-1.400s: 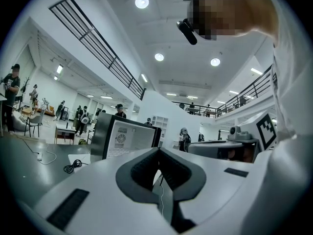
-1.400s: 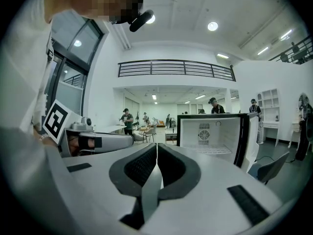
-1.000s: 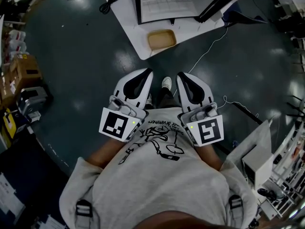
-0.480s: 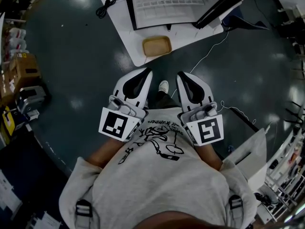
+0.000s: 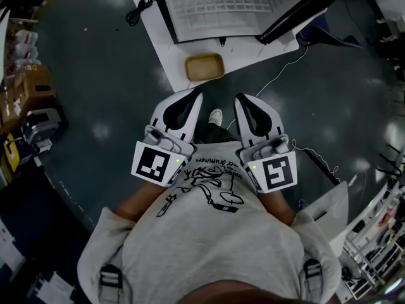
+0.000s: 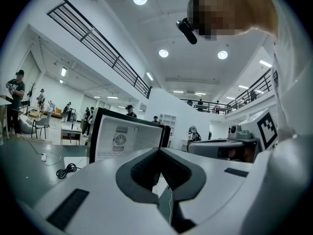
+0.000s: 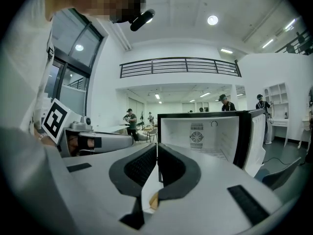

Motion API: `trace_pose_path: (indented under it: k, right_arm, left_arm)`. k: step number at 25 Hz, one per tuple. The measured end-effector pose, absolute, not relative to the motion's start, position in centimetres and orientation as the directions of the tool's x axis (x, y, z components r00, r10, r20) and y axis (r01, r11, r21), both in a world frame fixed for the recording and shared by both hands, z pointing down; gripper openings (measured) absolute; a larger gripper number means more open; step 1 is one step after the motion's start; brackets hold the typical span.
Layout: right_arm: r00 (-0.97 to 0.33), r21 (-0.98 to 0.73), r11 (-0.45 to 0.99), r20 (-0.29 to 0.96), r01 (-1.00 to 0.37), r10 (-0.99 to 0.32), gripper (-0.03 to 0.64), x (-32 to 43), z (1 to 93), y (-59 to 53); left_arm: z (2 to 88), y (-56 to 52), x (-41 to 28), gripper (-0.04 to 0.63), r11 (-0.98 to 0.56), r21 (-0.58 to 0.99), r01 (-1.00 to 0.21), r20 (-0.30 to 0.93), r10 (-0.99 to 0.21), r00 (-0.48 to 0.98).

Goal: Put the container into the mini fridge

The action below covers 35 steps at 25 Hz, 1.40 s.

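A shallow tan container (image 5: 204,67) lies on a white board (image 5: 166,59) on the dark floor, just before the open mini fridge (image 5: 215,5). The fridge's white inside faces me, and its door (image 5: 302,6) swings out to the right. My left gripper (image 5: 196,96) and right gripper (image 5: 240,99) are held side by side at my chest, short of the container, both shut with nothing in them. The fridge (image 6: 126,137) shows beyond my left gripper (image 6: 159,150). Its open cavity (image 7: 205,131) stands ahead of my right gripper (image 7: 157,145), with a tan sliver (image 7: 153,199) low between the jaws.
A black coiled cable (image 5: 138,10) lies left of the fridge and a thin white cable (image 5: 281,65) trails right across the floor. Boxes and gear (image 5: 31,94) line the left side, and white furniture (image 5: 329,211) stands at the right. Several people stand far off in the hall.
In the head view the fridge, board and container have slid down and slightly left, closer to the grippers. Both grippers keep their place and stay shut.
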State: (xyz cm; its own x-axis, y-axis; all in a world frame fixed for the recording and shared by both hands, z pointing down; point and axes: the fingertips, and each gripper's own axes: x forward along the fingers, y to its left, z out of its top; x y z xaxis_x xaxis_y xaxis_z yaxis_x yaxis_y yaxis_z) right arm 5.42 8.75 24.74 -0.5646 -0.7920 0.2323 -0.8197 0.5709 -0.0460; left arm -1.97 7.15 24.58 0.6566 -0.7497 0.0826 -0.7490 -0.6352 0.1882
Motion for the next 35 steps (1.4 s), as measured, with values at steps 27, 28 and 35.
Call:
trace_pose_path:
  k: [27, 28, 35]
  right_arm:
    - [-0.644, -0.075, 0.648, 0.239, -0.758, -0.726, 0.029, 10.2, 26.2, 4.7]
    - [-0.643, -0.073, 0.646, 0.233, -0.76, -0.73, 0.029, 10.0, 26.2, 4.4]
    - [-0.631, -0.062, 0.637, 0.237, -0.768, -0.738, 0.03, 9.0, 27.0, 2.6]
  left_arm:
    - [26.8, 4.3, 1.8, 0.015, -0.532, 0.19, -0.825, 0.159, -0.813, 0.56]
    - [27.0, 4.2, 1.6, 0.015, -0.531, 0.188, -0.826, 0.163, -0.812, 0.56]
    - [28.4, 2.9, 0.3, 0.015, -0.521, 0.2, -0.83, 0.184, -0.812, 0.554]
